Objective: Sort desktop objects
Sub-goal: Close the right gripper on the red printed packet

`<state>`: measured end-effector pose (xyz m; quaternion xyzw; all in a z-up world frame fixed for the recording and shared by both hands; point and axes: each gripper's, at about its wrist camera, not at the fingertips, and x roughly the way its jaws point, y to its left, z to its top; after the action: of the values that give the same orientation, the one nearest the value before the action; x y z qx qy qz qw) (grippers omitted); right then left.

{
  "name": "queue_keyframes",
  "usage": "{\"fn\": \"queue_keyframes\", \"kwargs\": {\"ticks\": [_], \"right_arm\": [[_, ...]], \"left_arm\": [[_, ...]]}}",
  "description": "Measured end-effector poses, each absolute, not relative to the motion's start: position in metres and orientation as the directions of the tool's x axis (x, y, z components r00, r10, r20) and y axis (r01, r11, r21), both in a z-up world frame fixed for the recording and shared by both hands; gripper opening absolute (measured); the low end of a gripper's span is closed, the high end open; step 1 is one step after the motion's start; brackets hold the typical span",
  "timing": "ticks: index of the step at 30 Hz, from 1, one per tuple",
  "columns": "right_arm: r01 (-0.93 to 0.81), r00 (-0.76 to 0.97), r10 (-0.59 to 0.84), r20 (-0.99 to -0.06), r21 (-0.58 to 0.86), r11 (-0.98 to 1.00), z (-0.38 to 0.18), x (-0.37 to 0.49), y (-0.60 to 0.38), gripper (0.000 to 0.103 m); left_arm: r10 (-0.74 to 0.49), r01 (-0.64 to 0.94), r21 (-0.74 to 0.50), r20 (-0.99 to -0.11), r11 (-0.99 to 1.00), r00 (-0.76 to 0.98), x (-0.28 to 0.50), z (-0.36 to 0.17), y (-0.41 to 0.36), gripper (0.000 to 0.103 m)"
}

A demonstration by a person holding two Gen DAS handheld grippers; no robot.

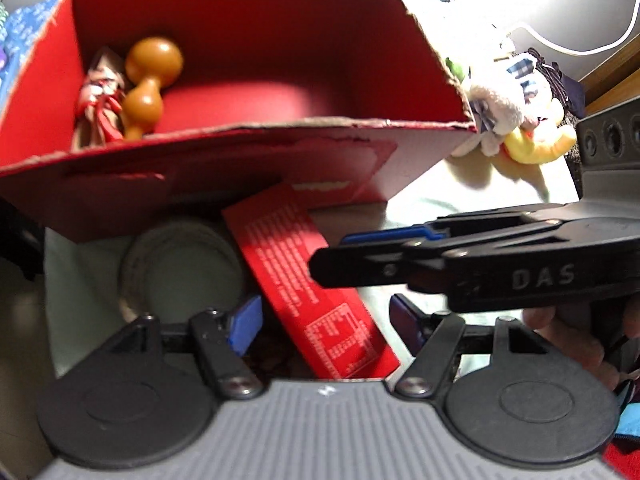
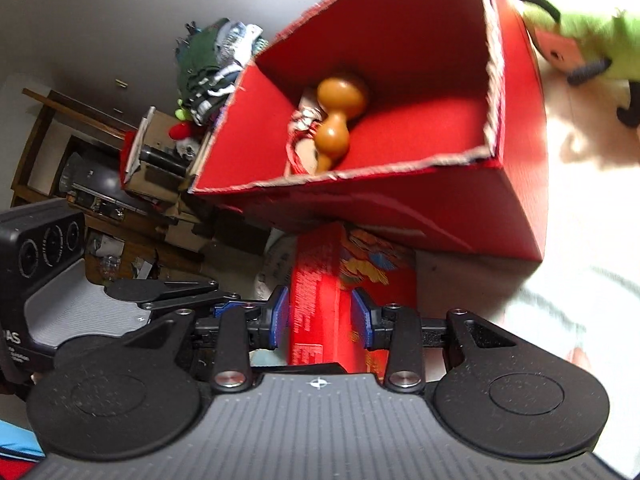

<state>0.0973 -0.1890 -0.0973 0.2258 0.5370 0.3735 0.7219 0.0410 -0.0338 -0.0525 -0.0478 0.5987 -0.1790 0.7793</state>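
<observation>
fingers of our right gripper (image 2: pixel 320 318) are clamped on the slim red packet (image 2: pixel 340 292), held end-on just before the red box (image 2: pixel 400 208), we judge for dropping in beside the orange gourd (image 2: pixel 338 120). our left gripper (image 1: pixel 324 320) is spread wide, holding nothing, above the round lid (image 1: pixel 180 268).

Your left gripper (image 1: pixel 324 322) has black linkage arms with silver screws, round black discs on either side, a ribbed grey body bearing a small white cross mark, and blue ribbed pads (image 1: pixel 244 326). Your right gripper (image 2: pixel 320 316) matches it: black arms, silver screws, grey ribbed body, blue pads (image 2: pixel 280 316). Its black side reads "DAS" in the left view.
</observation>
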Motion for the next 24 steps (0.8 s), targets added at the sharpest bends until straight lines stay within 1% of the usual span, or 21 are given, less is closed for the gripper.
{"fn": "queue_keyframes", "kwargs": {"ticks": [5,8,9,15,19,24], "right_arm": [[-0.258,0.132,0.772,-0.621,0.731,0.632,-0.108,0.097,-0.193,0.039],[-0.231,0.128,0.78,-0.613,0.746,0.624,-0.112,0.098,-0.2,0.039],[-0.225,0.128,0.781,-0.611,0.749,0.623,-0.113,0.097,-0.202,0.039],[-0.186,0.141,0.78,-0.61,0.757,0.626,-0.113,0.093,-0.22,0.039],[-0.137,0.151,0.785,-0.6,0.774,0.618,-0.113,0.086,-0.243,0.039],[-0.063,0.202,0.77,-0.605,0.776,0.627,-0.118,0.075,-0.282,0.039]], "left_arm": [[-0.32,0.265,-0.26,-0.922,0.929,0.218,0.043,-0.058,-0.047,0.073],[-0.329,0.283,-0.265,-0.922,0.922,0.205,0.045,-0.062,-0.052,0.08],[-0.331,0.29,-0.266,-0.922,0.919,0.203,0.045,-0.063,-0.054,0.081],[-0.315,0.36,-0.226,-0.925,0.905,0.213,0.043,-0.062,-0.075,0.081],[-0.316,0.446,-0.193,-0.923,0.874,0.221,0.037,-0.058,-0.097,0.081],[-0.364,0.509,-0.235,-0.916,0.828,0.168,0.037,-0.065,-0.12,0.081]]}}
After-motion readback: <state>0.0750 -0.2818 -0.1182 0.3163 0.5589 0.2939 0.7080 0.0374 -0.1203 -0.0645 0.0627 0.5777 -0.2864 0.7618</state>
